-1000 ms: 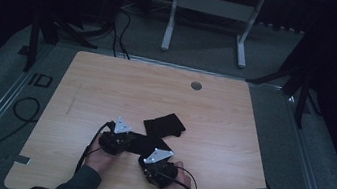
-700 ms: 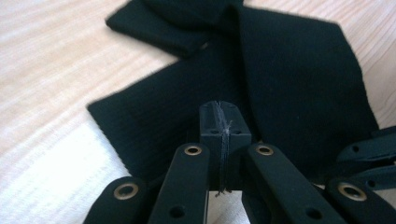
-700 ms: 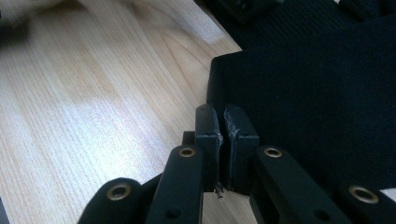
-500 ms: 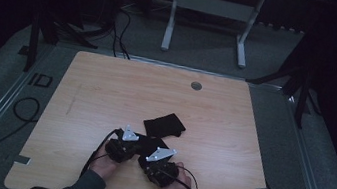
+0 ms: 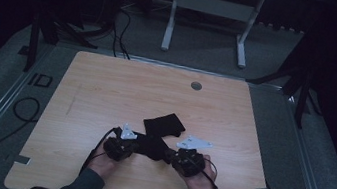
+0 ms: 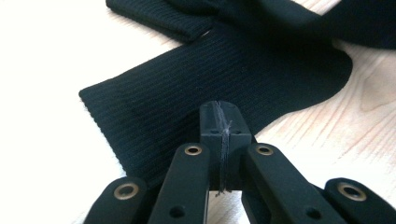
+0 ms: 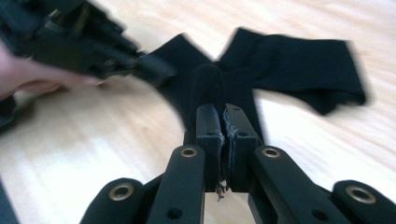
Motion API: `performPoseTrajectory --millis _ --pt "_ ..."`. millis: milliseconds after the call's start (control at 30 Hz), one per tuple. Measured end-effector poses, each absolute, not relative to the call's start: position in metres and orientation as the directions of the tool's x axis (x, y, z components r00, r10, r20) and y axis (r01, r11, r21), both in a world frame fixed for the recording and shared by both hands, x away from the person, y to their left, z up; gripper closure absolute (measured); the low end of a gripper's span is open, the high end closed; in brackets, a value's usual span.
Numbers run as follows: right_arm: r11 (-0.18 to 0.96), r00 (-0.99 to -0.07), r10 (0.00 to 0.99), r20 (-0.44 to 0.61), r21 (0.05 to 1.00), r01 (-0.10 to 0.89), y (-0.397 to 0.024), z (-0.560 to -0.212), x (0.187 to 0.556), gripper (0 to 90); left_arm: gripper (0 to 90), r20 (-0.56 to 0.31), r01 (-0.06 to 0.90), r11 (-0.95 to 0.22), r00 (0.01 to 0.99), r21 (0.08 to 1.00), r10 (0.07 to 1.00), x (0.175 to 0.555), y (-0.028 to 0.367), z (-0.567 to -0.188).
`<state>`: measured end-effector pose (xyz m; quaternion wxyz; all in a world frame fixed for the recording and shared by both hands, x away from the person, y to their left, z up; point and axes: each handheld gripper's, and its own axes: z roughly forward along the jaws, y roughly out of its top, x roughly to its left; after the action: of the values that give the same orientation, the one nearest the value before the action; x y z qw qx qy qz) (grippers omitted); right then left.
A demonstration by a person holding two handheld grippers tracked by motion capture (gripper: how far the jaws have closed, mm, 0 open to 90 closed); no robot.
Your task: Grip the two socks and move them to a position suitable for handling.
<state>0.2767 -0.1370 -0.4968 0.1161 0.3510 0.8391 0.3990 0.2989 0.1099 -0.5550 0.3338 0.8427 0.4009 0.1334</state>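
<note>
in left gripper view, sock (image 6: 224, 70) ribbing; overhead, table (image 5: 106, 90).

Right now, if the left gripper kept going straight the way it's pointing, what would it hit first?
The ribbed black sock lying straight ahead of the left gripper. Its jaws are already shut on a thin bit of that black fabric, though depth is hard to judge.

A dim lab or recording studio: a bare wooden desk (image 5: 106, 90) stands on grey carpet (image 5: 2, 75), with cables (image 5: 121, 27), black stands (image 5: 39, 30) and a white desk frame (image 5: 209, 9) behind.
</note>
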Motion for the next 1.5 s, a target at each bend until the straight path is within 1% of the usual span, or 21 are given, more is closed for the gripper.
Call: performPoseTrajectory --millis 233,400,500,667,767,867,933,1000,1067,1167,1200,1367,1500 --pt "0.356 -0.661 0.745 0.096 0.78 0.514 -0.168 -0.484 0.284 86.2 90.0 -0.035 0.591 -0.458 0.636 0.664 0.771 0.299 0.113 -0.554" --pt "0.32 -0.611 0.785 0.098 0.781 0.536 -0.184 -0.481 0.288 86.1 89.7 -0.037 0.602 -0.452 0.625 0.658 0.78 0.299 0.119 -0.553" --pt "0.298 -0.574 0.81 0.118 0.761 0.577 -0.195 -0.485 0.292 86.0 89.5 -0.04 0.608 -0.45 0.622 0.654 0.782 0.299 0.122 -0.553" --pt "0.332 -0.551 0.827 0.114 0.691 0.642 -0.2 -0.501 0.302 84.3 89.0 -0.036 0.607 -0.453 0.622 0.652 0.782 0.299 0.123 -0.553" --pt "0.378 -0.576 0.808 0.127 0.639 0.67 -0.2 -0.51 0.306 73.1 88.3 -0.038 0.608 -0.449 0.619 0.655 0.784 0.299 0.123 -0.553" --pt "0.381 -0.583 0.805 0.112 0.656 0.651 -0.197 -0.508 0.305 63.9 85.8 -0.032 0.6 -0.456 0.626 0.657 0.779 0.299 0.124 -0.552" --pt "0.378 -0.58 0.809 0.092 0.676 0.633 -0.197 -0.504 0.303 60.0 85.1 -0.023 0.598 -0.461 0.626 0.656 0.78 0.298 0.123 -0.552" --pt "0.361 -0.57 0.817 0.089 0.693 0.624 -0.199 -0.5 0.303 58.3 84.6 -0.022 0.597 -0.459 0.625 0.658 0.781 0.298 0.123 -0.552" --pt "0.354 -0.582 0.808 0.094 0.712 0.607 -0.201 -0.497 0.302 56.5 83.2 -0.023 0.593 -0.454 0.623 0.665 0.782 0.298 0.123 -0.552" --pt "0.369 -0.599 0.797 0.078 0.722 0.585 -0.199 -0.494 0.302 55.6 78.2 -0.024 0.575 -0.423 0.611 0.7 0.791 0.297 0.124 -0.549" --pt "0.376 -0.606 0.792 0.074 0.724 0.579 -0.197 -0.493 0.302 55.4 77.9 -0.026 0.571 -0.416 0.61 0.708 0.792 0.297 0.125 -0.548" --pt "0.407 -0.636 0.77 0.054 0.726 0.554 -0.187 -0.493 0.306 58.4 73.4 -0.037 0.566 -0.39 0.598 0.727 0.8 0.297 0.13 -0.545" --pt "0.423 -0.658 0.751 0.051 0.728 0.539 -0.181 -0.492 0.31 58.4 72.0 -0.044 0.572 -0.378 0.59 0.728 0.806 0.299 0.132 -0.546"
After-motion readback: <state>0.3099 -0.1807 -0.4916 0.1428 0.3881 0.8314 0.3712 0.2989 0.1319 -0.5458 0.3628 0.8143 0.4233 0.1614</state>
